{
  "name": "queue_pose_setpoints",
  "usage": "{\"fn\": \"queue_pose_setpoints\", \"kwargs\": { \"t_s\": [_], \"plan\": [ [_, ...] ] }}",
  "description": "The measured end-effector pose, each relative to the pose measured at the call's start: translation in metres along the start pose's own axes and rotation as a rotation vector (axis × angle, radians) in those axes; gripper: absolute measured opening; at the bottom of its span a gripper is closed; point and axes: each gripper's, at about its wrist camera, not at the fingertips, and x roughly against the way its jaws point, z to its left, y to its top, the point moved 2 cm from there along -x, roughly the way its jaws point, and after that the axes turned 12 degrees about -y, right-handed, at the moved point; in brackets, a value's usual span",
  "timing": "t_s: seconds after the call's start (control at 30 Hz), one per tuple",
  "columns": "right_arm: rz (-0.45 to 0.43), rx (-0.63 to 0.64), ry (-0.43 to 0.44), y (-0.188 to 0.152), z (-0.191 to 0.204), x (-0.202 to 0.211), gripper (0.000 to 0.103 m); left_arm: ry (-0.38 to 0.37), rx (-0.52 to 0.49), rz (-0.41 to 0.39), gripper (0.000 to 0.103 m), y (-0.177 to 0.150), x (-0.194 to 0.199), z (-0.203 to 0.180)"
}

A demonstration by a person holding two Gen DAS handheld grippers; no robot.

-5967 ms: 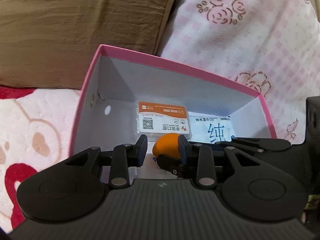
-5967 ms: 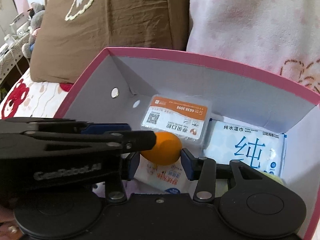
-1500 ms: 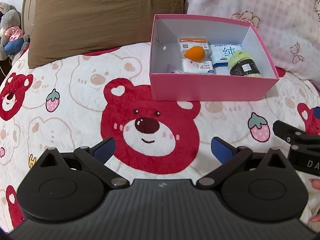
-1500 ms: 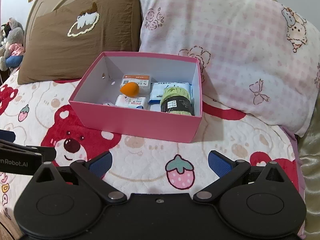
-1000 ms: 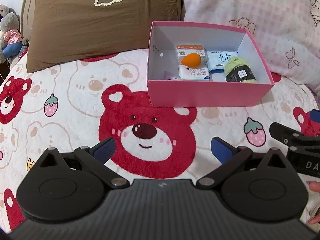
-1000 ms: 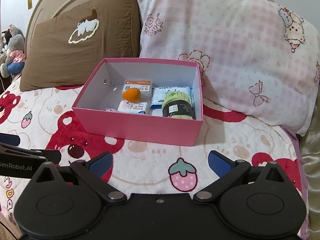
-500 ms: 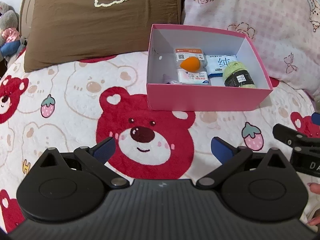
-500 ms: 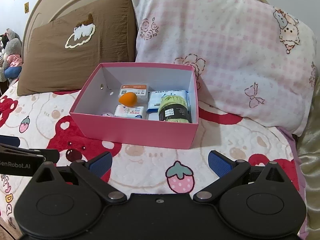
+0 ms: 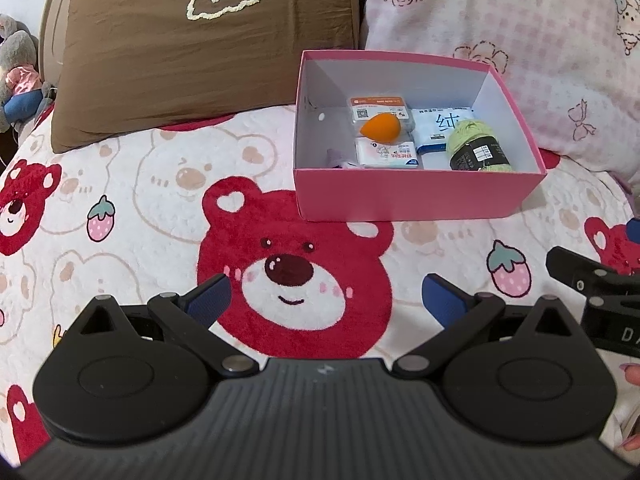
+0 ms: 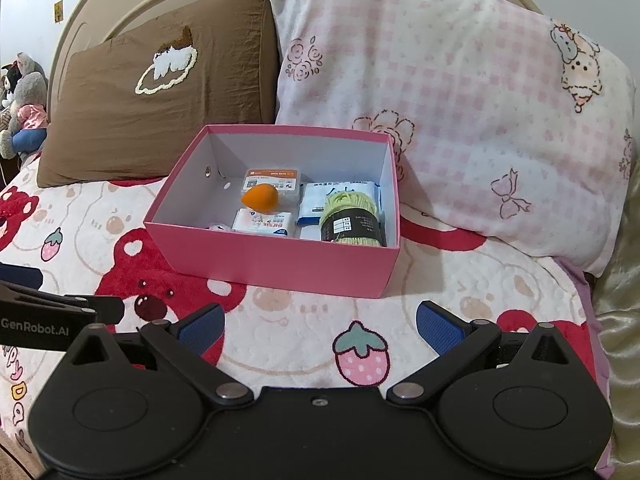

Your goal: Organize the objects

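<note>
Bear-print bedspread [image 9: 160, 208], brown pillow [image 10: 160, 100], pink checked pillow [image 10: 460, 120], beige headboard [image 10: 120, 4], plush toys [image 10: 24, 104]

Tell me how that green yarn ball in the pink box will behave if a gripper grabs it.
The green yarn ball looks soft, so it would probably squash under the fingers. Its black paper band may slide or crease. It seems light, and lying on its side in the pink box, it could roll.

**Both grippers wide, nothing held**

Your left gripper [image 9: 324, 294] sits level, jaws spread wide, blue pads [image 9: 210, 296] bare. Your right gripper [image 10: 318, 326] is beside it, likewise spread and unloaded. A fingertip [image 9: 632, 374] shows at the right edge.
</note>
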Motion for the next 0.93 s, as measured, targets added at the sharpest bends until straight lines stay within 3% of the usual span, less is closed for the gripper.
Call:
{"fn": "queue_pose_setpoints", "kwargs": {
  "t_s": [0.93],
  "plan": [
    [0.009,0.017,-0.002,-0.0018,0.0001,-0.0021,0.103,0.015,-0.019,0.018,0.103,-0.0020,-0.0040,-0.0010]
  ]
}}
